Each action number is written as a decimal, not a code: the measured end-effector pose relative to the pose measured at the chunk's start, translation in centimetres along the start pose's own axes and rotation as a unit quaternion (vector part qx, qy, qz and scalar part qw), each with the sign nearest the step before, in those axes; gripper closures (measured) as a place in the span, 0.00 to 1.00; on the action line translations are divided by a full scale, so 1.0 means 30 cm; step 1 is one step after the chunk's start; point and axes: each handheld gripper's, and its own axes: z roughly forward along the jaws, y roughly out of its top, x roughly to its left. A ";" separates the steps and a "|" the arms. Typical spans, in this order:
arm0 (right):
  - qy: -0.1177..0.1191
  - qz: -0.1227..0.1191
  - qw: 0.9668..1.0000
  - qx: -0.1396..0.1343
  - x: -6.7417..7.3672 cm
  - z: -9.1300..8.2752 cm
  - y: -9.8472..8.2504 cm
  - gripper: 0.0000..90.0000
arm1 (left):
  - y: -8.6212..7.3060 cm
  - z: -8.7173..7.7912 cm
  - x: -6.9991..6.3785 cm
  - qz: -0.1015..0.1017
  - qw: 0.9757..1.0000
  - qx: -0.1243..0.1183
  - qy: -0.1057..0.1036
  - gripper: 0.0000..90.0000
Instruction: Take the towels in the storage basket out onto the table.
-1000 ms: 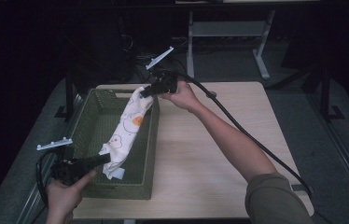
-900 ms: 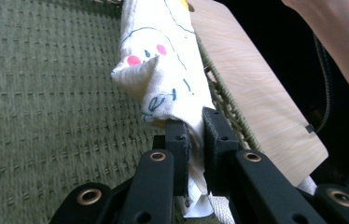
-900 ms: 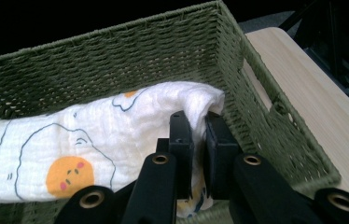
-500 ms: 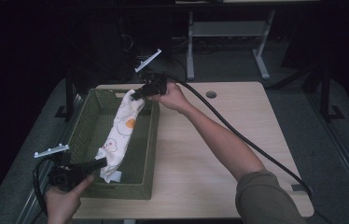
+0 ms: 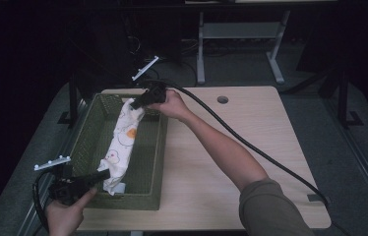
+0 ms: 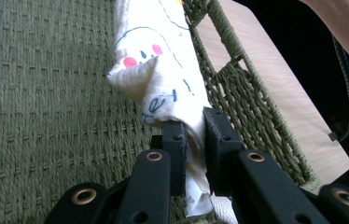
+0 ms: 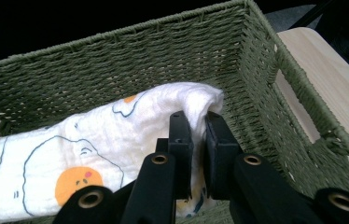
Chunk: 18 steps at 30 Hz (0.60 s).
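Observation:
A white cloth (image 5: 122, 141) printed with egg faces stretches lengthwise inside a green woven basket (image 5: 161, 162) at the table's left. My left gripper (image 5: 104, 173) is shut on the cloth's near end, low over the basket's front. In the left gripper view the jaws (image 6: 195, 122) pinch a fold of cloth (image 6: 158, 60) above the basket floor (image 6: 46, 93). My right gripper (image 5: 134, 104) is shut on the far end, just inside the basket's back wall. In the right gripper view its jaws (image 7: 196, 116) clamp the cloth's edge (image 7: 116, 126) near the far corner of the basket (image 7: 116, 60).
The wooden table (image 5: 251, 123) lies to the right of the basket, with a round cable hole (image 5: 223, 100) near its back edge. A thick black cable (image 5: 251, 145) trails from the right gripper across the table. Dark floor and a metal stand surround the table.
The right hand has carried the cloth's far end leftward and down, from over the basket's right rim to inside it. The cloth now lies lower in the basket. The left hand stayed put.

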 end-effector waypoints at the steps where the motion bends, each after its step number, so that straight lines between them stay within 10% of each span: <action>1: 0.000 -0.003 1.000 -0.001 -0.001 0.007 0.000 0.92 | -0.003 0.003 0.003 0.000 1.000 0.002 -0.001 0.88; 9: 0.000 -0.001 1.000 0.013 -0.005 0.053 -0.008 0.90 | -0.010 0.016 0.017 -0.003 1.000 0.015 -0.005 0.83; 18: -0.005 -0.006 1.000 0.014 0.015 0.074 0.006 0.66 | 0.006 -0.009 -0.002 0.002 1.000 -0.003 0.000 0.72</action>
